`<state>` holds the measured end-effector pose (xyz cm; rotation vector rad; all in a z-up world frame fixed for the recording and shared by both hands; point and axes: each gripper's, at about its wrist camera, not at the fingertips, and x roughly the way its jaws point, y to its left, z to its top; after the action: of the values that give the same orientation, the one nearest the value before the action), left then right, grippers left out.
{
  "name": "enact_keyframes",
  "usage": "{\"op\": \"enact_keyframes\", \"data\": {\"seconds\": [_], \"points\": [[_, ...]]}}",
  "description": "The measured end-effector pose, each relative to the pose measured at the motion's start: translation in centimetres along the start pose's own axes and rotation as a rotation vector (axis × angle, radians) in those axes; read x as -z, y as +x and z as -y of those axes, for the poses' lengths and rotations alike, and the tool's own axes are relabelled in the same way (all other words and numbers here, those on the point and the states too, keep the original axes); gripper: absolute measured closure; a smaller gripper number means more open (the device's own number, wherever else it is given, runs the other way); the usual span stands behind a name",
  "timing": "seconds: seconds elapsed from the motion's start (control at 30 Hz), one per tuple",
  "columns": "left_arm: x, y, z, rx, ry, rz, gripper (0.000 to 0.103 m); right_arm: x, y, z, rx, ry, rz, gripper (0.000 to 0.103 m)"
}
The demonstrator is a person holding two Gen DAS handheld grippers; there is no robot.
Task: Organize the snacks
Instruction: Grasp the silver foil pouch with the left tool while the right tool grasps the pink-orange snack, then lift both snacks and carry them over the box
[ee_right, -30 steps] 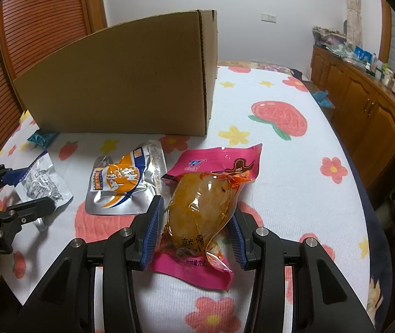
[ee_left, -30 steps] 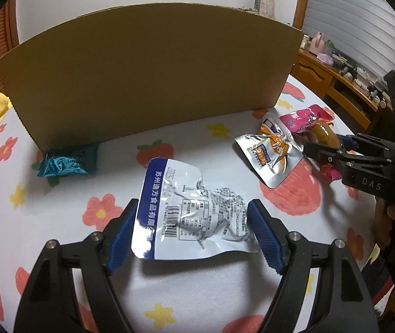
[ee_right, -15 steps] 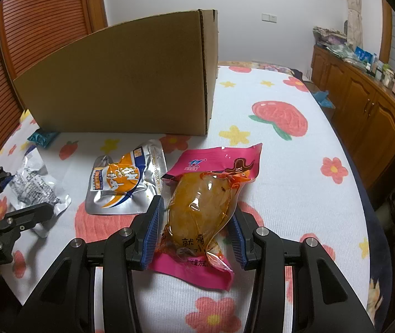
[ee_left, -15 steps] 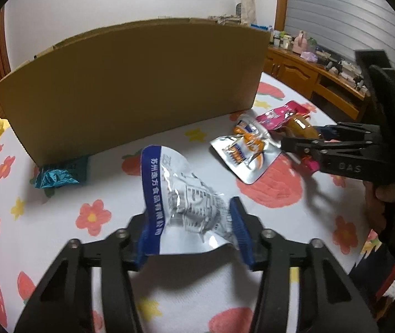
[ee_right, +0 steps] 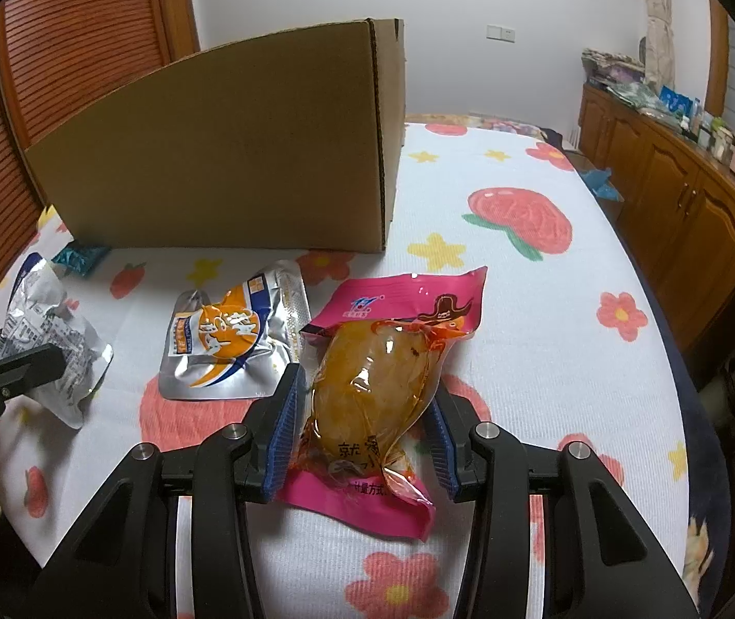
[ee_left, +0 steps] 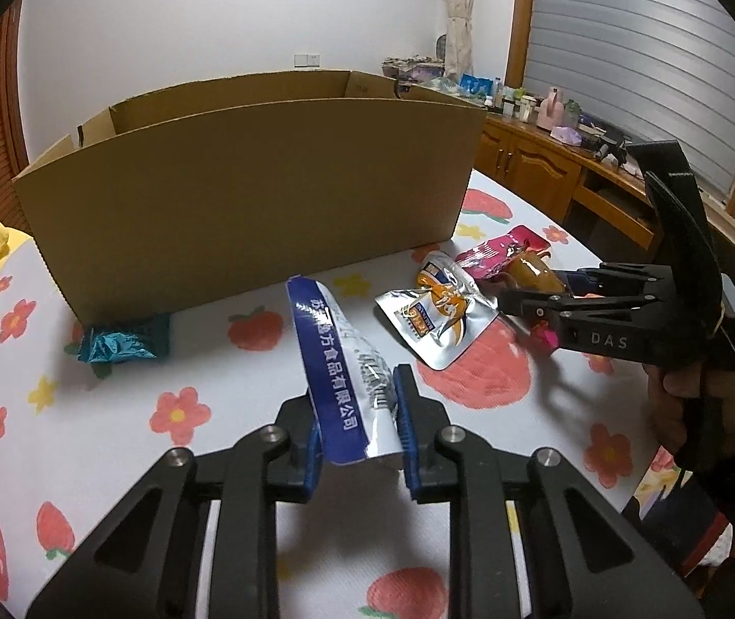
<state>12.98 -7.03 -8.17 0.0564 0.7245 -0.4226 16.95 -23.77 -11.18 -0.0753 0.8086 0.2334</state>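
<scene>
Your left gripper (ee_left: 354,425) is closing on the silver packet (ee_left: 347,376), now lifted off the cloth before the cardboard box (ee_left: 254,196), ready for boxing, while your right gripper (ee_right: 367,430) pinches the pink packet (ee_right: 378,387).

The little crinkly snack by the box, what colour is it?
The snack is shiny teal, clearest in the left wrist view.

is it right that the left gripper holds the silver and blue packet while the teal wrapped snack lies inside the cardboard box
Not quite. The teal wrapped snack lies on the tablecloth against the outside of the cardboard box, as the left wrist view shows. The left gripper does hold the silver and blue packet, its jaws closing on it.
</scene>
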Motion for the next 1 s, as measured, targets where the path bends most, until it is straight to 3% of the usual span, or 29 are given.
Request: {"op": "enact_keyframes", "data": {"seconds": [0.17,0.43,1.0], "points": [[-0.1,-0.9,-0.2,0.008,-0.009,0.011,0.081,-0.1,0.3,-0.2,0.003,-0.007,0.007,0.066],[-0.6,-2.8,-1.0,-0.005,-0.018,0.052,0.081,0.0,-0.1,-0.4,0.012,0.01,0.036,0.067],[-4.2,-5.9,-3.3,-0.054,0.01,0.144,0.081,0.7,-3.1,-0.1,0.011,0.003,0.188,0.067]]}}
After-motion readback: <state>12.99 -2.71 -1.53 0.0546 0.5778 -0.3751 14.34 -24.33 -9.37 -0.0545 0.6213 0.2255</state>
